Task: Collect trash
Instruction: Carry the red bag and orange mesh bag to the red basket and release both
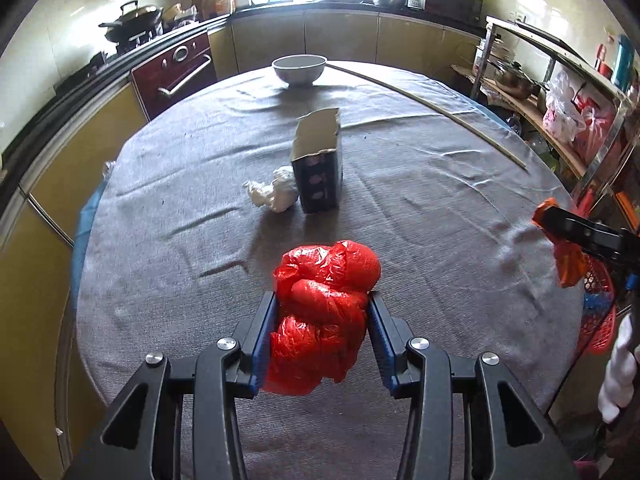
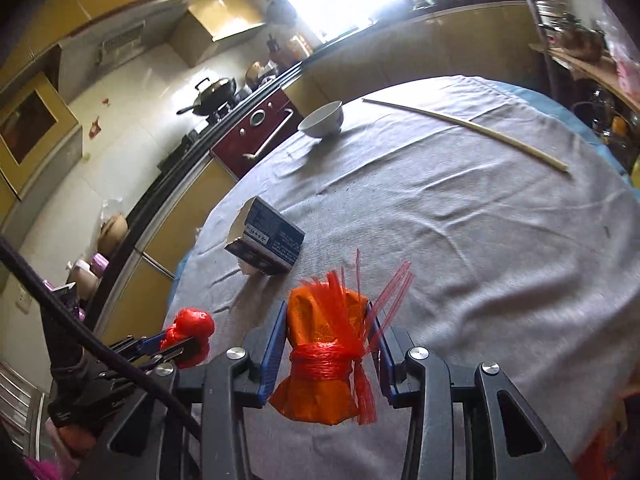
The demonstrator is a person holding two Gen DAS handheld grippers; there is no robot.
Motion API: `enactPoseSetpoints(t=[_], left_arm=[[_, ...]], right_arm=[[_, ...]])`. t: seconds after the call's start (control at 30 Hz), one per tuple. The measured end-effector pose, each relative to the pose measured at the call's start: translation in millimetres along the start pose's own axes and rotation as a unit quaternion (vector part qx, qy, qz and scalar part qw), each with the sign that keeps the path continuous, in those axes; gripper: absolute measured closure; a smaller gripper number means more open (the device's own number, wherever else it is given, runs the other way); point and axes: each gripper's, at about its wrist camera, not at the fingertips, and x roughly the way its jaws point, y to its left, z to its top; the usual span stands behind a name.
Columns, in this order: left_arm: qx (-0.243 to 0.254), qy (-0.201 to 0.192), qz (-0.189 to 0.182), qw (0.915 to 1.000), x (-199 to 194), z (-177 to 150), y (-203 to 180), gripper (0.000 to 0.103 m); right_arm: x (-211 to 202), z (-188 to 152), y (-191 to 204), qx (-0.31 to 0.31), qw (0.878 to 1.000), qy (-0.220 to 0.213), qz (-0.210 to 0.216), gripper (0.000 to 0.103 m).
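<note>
My left gripper (image 1: 322,300) is shut on a crumpled red plastic bag (image 1: 324,308) and holds it above the grey-clothed round table (image 1: 440,208). My right gripper (image 2: 329,312) is shut on an orange wrapper bundle tied with red plastic string (image 2: 324,356); in the left wrist view that bundle (image 1: 560,256) hangs at the table's right edge. In the right wrist view the left gripper with the red bag (image 2: 188,330) sits at lower left. On the cloth stand a torn dark cardboard box (image 1: 318,168) and a crumpled white tissue (image 1: 274,192) beside it.
A white bowl (image 1: 298,68) sits at the table's far edge, and a long thin stick (image 1: 432,108) lies across the far right. A red mesh basket (image 1: 598,304) hangs off the right edge. Counters with a wok (image 1: 134,16) and a metal shelf rack (image 1: 560,92) surround the table.
</note>
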Motion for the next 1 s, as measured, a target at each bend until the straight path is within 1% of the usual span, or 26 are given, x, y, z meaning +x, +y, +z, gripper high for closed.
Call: enactPoseSetpoints(t=[0.2, 0.57, 0.87, 1.0], left_arm=[[0.024, -0.009, 0.014, 0.9996, -8.5, 3.4, -24.9, 0.057], [0.069, -0.021, 0.034, 0.9969, -19.3, 10.2, -69.7, 0.057], [0.108, -0.034, 0.044, 0.9926, -24.5, 15.5, -105.1, 0.057], [0.122, -0.037, 0.045, 0.9908, -25.2, 17.0, -117.1, 0.057]], right_arm=[[-25.4, -2.9, -19.3, 0.022, 1.000, -0.019, 0.004, 0.061], [-58.0, -10.4, -43.0, 0.033, 0.998, -0.047, 0.018, 0.061], [-78.2, -18.0, -56.3, 0.032, 0.997, -0.067, 0.009, 0.061], [-86.0, -19.1, -64.1, 0.043, 0.996, -0.076, 0.010, 0.061]])
